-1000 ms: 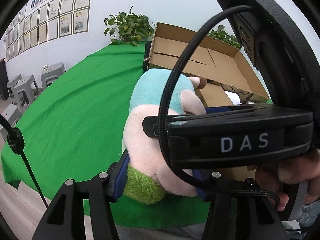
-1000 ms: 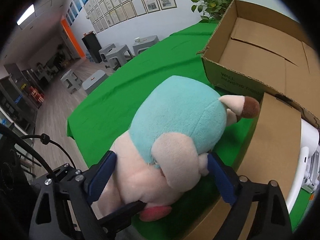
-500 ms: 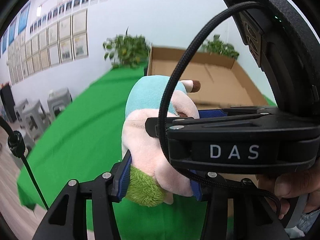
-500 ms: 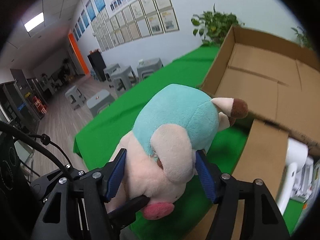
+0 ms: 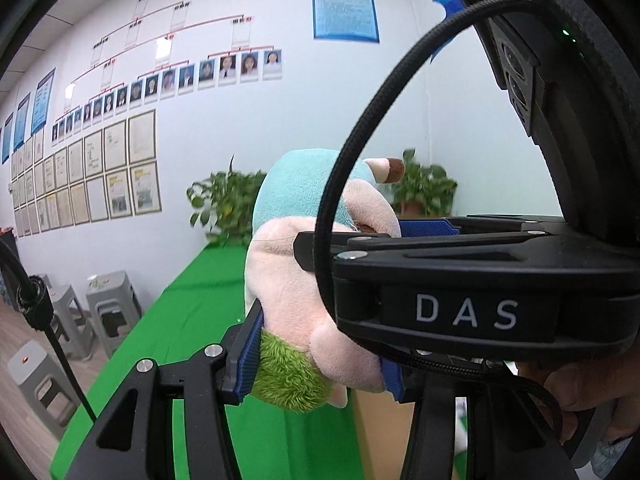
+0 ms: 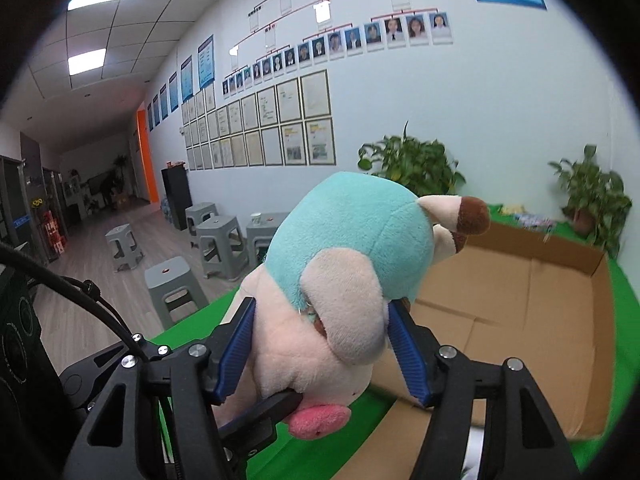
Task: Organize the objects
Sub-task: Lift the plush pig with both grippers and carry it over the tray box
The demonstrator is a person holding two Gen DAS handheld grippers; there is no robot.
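Note:
A plush toy (image 5: 288, 272) with a teal back, pink body, brown-tipped horn and green tuft hangs in the air, held from two sides. My left gripper (image 5: 320, 360) is shut on its lower body, its blue pads pressed into the fur. The right gripper's black housing (image 5: 464, 312) crosses that view. In the right wrist view the plush toy (image 6: 348, 232) fills the middle, and my right gripper (image 6: 320, 350) squeezes its pink body, the jaws still closing. An open cardboard box (image 6: 520, 304) lies below and beyond, on the green table (image 6: 624, 320).
Grey stools (image 6: 220, 236) stand on the wooden floor left of the green table (image 5: 192, 320). Potted plants (image 6: 412, 164) sit at the table's far end by the white wall. A hand (image 5: 580, 384) grips the right gripper. Something white (image 6: 476, 440) shows by the box's near flap.
Both grippers have risen and tilted up, lifting the plush toy off the green table. The right jaws went from wide around the toy to pressed on it. The box now sits lower.

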